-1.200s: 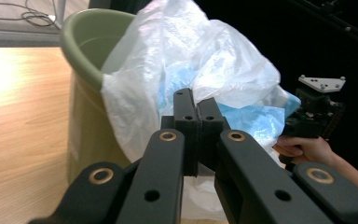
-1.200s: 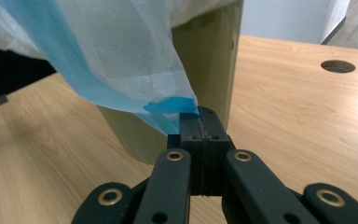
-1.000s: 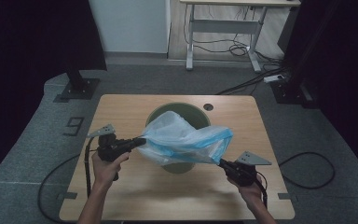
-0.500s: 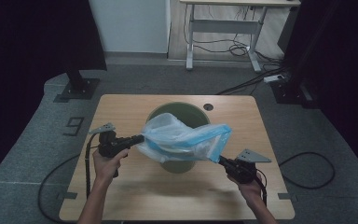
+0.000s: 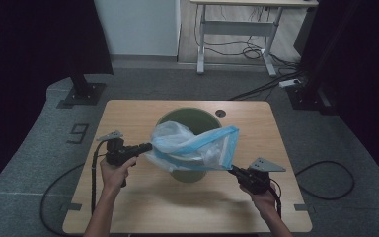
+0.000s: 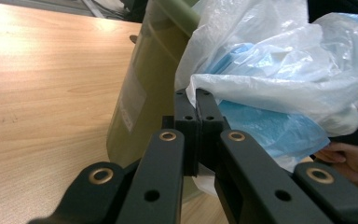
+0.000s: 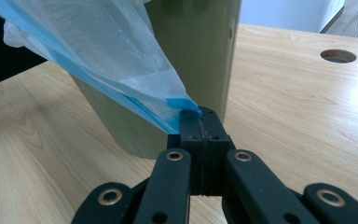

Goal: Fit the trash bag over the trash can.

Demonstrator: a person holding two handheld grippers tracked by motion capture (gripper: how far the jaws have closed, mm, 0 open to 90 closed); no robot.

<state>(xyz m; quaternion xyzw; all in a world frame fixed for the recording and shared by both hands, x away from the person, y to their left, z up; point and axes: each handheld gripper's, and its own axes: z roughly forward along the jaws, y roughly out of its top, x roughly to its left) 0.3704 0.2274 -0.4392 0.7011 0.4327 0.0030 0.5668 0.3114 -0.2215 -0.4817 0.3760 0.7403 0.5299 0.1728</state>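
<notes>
Currently the plastic bag is stretched crosswise above the green bin, pinched by the left gripper and right gripper; bare table is left around the bin.

The see-through plastic bag with blue edging is hanging stretched between both sets of jaws, each pinching one corner, and it's sagging over the green bin sitting between them.
</notes>
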